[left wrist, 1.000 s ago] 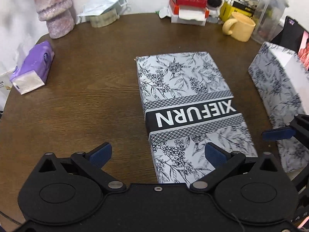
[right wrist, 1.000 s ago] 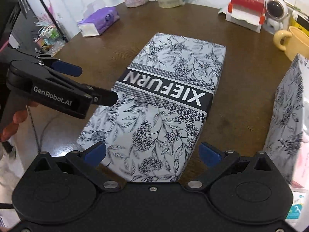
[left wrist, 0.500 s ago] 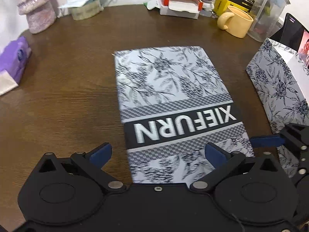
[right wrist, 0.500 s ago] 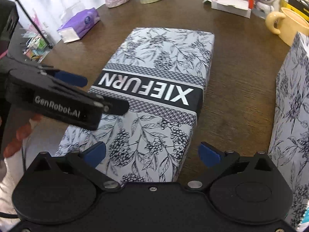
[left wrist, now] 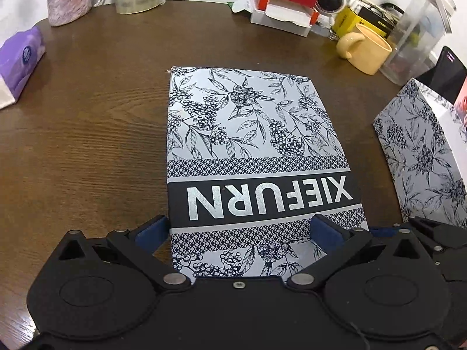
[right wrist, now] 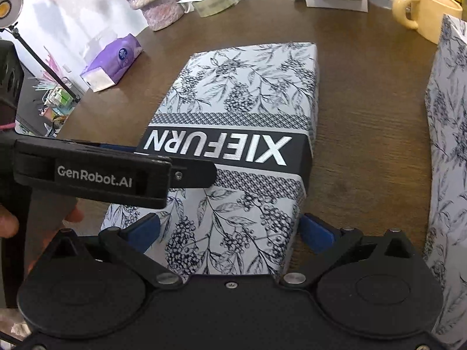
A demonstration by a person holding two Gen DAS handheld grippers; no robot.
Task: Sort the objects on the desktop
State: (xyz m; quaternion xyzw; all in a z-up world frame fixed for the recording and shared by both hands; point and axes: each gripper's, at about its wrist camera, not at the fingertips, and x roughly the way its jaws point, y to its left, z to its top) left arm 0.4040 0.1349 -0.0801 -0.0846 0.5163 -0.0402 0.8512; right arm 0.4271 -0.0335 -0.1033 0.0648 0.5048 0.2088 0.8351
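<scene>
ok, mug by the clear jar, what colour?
Pale yellow, plain, no pattern. The mug shows best in the left wrist view, beside the clear jar.

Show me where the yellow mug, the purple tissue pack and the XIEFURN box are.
yellow mug [left wrist: 370, 53]: left wrist view, side of its body.
purple tissue pack [right wrist: 116, 58]: right wrist view, its top face.
XIEFURN box [left wrist: 251, 134]: left wrist view, floral lid.

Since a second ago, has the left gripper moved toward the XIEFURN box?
Yes. The left gripper has come forward over the XIEFURN box. Its fingers now straddle the box's near end, and the yellow mug on the table looks nearer.
</scene>
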